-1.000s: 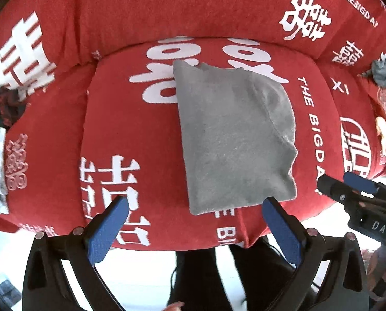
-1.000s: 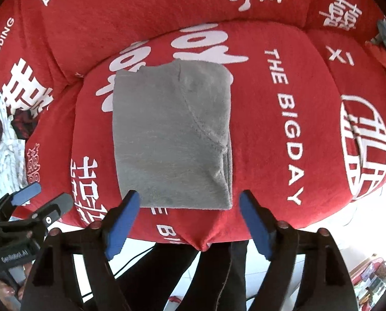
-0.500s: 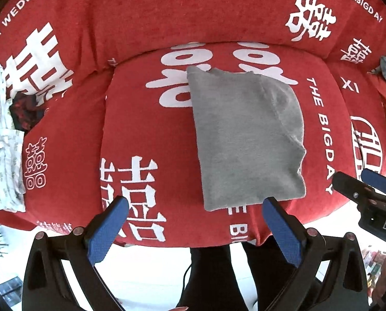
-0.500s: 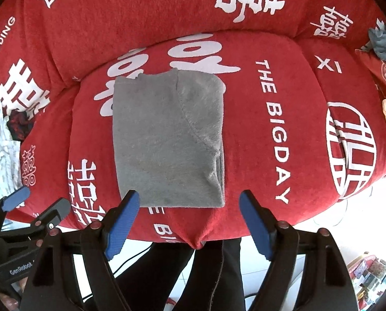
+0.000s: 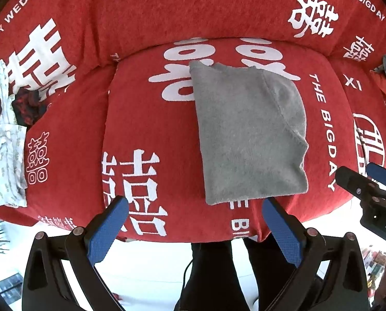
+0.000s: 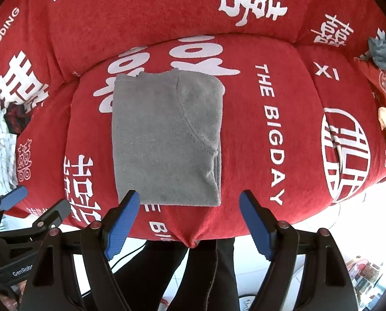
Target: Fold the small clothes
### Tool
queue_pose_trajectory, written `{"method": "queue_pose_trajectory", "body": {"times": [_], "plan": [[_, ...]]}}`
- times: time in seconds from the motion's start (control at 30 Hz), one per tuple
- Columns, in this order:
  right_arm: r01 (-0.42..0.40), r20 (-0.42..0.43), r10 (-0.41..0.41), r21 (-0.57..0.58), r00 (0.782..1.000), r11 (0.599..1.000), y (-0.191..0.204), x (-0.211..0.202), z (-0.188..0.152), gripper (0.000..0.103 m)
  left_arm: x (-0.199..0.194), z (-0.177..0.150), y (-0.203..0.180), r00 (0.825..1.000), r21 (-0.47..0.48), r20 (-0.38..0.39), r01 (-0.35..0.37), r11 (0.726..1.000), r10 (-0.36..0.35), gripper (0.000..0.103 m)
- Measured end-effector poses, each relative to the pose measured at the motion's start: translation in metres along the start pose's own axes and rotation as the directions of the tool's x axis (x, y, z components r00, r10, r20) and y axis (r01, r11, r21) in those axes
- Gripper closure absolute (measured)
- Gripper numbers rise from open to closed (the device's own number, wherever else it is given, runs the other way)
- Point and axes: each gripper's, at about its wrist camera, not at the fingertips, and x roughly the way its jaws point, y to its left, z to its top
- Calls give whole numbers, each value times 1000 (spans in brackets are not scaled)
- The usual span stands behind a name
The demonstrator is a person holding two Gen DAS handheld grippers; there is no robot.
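A grey garment (image 5: pixel 250 134) lies folded into a flat rectangle on the red seat cushion (image 5: pixel 146 119) with white lettering. It also shows in the right wrist view (image 6: pixel 167 140), with a curved seam across its top layer. My left gripper (image 5: pixel 195 223) is open and empty, held off the cushion's front edge, near the garment's near hem. My right gripper (image 6: pixel 189 215) is open and empty, just in front of the same hem. Each gripper shows at the edge of the other's view.
A pile of white patterned and dark clothes (image 5: pixel 4 134) lies on the left of the sofa. A crumpled grey-blue item (image 6: pixel 384 51) sits at the far right on a red cushion. The person's dark legs (image 6: pixel 200 272) stand below the cushion's front edge.
Both grippers have drawn back from the cushion, so the folded garment looks smaller and farther. The garment has not moved. Both grippers stay open.
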Motion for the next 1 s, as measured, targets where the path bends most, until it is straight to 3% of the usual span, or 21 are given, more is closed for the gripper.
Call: {"method": "queue_pose_trajectory", "body": {"times": [1.0], "plan": [[68,12,-68,-36,998,997,6,-1,1,21,4,0,1,1000,23,-3,-8,1000,8,0]]}}
